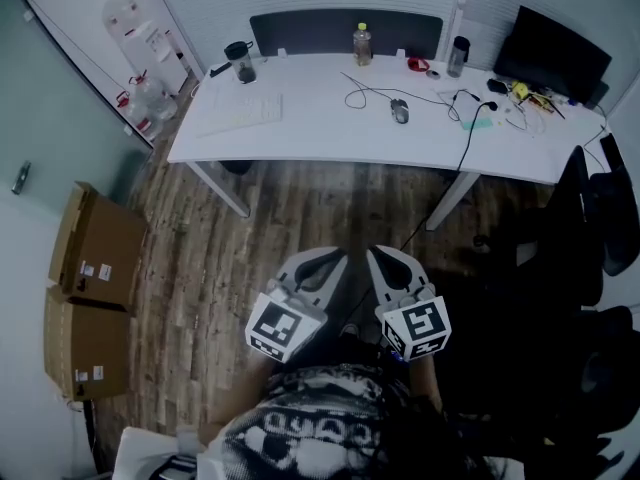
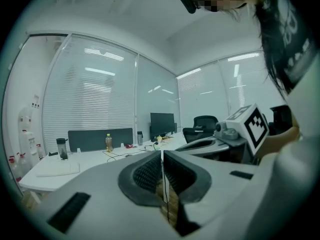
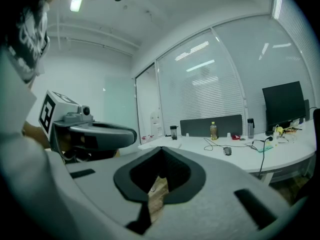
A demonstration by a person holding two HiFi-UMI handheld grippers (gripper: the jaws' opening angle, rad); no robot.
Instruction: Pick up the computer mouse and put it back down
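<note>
Head view: computer mouse (image 1: 400, 111) sits on the desk (image 1: 310, 128).
Left gripper (image 1: 332, 262) and right gripper (image 1: 381, 259) closed, empty, far from it.

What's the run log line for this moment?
stage: before pickup | left gripper: shut, empty | right gripper: shut, empty | mouse: on desk, untouched

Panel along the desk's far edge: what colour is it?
Dark grey panel; head view shows it best.

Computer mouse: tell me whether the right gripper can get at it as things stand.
Probably not yet: the right gripper is shut and over the floor, well short of the desk where the mouse lies. Nothing blocks the way.
</note>
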